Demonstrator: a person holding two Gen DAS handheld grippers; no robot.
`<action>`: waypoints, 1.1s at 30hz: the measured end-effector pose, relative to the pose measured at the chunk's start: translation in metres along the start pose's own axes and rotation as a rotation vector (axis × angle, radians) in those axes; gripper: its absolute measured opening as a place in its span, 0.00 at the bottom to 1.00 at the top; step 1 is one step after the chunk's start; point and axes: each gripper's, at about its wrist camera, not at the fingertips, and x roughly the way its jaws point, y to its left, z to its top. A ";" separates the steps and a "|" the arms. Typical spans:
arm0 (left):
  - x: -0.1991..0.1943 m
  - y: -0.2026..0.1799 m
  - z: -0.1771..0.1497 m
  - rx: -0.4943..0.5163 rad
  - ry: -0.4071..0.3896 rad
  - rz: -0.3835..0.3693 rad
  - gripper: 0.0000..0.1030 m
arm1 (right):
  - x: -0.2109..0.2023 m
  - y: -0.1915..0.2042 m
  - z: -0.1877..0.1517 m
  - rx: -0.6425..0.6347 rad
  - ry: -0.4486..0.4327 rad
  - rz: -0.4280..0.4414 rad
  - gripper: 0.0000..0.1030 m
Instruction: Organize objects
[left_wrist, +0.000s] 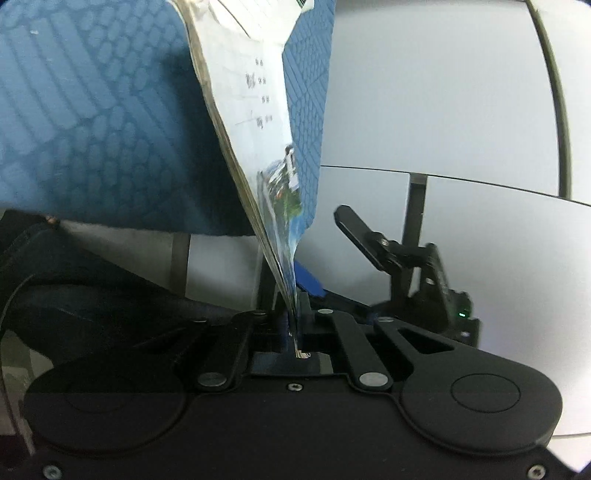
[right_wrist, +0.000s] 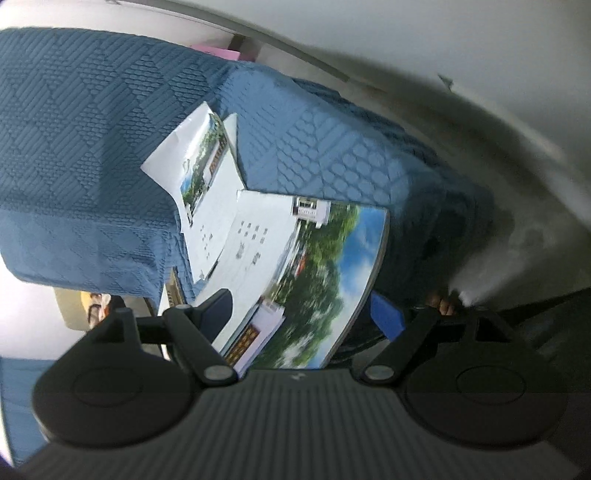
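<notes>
Two booklets can be counted. One booklet (left_wrist: 255, 122) is pinched by its lower corner in the fully closed left gripper (left_wrist: 295, 317), standing up edge-on ahead of the jaws. The second booklet (right_wrist: 201, 162) is seen lying on the blue quilted bedspread (right_wrist: 81, 129), beyond the right gripper (right_wrist: 303, 306), whose jaws are spread wide with the held booklet's glossy cover between them, nothing pinched. The bedspread's edge drops off just behind.
</notes>
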 end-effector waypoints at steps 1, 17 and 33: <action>-0.005 0.001 -0.001 0.002 0.001 -0.001 0.03 | 0.003 -0.003 -0.002 0.012 0.006 0.010 0.82; -0.059 0.015 -0.014 -0.012 -0.077 -0.085 0.03 | 0.015 -0.015 -0.028 0.055 0.020 0.079 0.21; -0.152 -0.004 -0.013 0.064 -0.257 -0.198 0.06 | -0.028 0.081 -0.046 -0.166 -0.090 0.173 0.07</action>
